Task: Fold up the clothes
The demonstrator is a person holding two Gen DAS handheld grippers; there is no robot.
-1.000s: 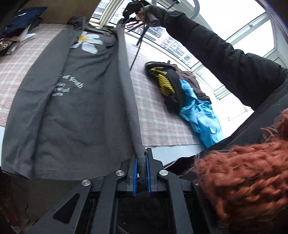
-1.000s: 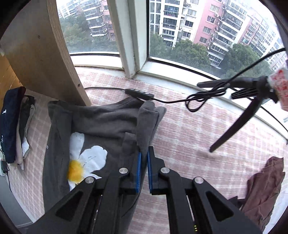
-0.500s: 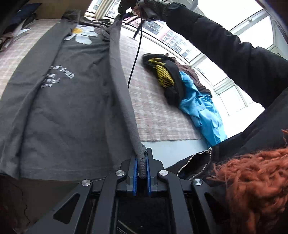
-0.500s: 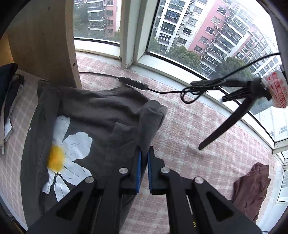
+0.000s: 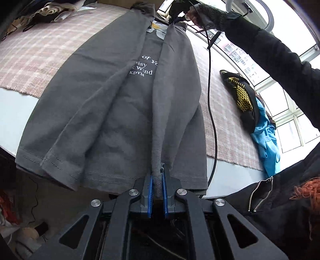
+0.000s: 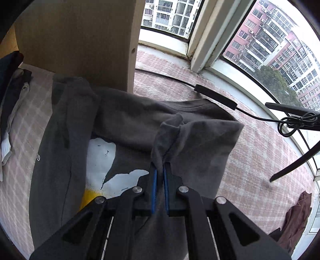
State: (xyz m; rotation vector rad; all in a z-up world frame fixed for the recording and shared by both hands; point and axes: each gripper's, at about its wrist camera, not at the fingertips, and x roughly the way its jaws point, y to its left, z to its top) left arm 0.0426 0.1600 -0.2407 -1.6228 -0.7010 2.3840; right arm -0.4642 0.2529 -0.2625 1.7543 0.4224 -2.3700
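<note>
Left wrist view: the left gripper (image 5: 157,187) has its blue-padded jaws closed on a bunched fold at the hem of a dark grey T-shirt (image 5: 112,104). The shirt lies lengthwise away from the camera on a pink checked cloth (image 5: 40,52), its hem hanging past the near edge of the surface. Both long sides are turned in toward the middle, leaving a strip of white lettering (image 5: 143,68) showing between them. At the far end the right gripper (image 5: 177,17), held by a gloved hand (image 5: 202,17), pinches the same folded flap near the collar. A black cable (image 5: 210,84) hangs down from it. To the right lie a black and yellow garment (image 5: 243,100) and a blue garment (image 5: 266,144).

Right wrist view: the right gripper (image 6: 159,178) clamps a raised pinch of grey fabric at the shoulder of the T-shirt (image 6: 130,118), its blue pads pressed onto the cloth. A white and yellow daisy print (image 6: 104,166) shows left of the jaws. A wooden panel (image 6: 80,36) stands behind the shirt, folded clothes (image 6: 12,112) lie at the left, and a brown garment (image 6: 296,220) lies at the right
</note>
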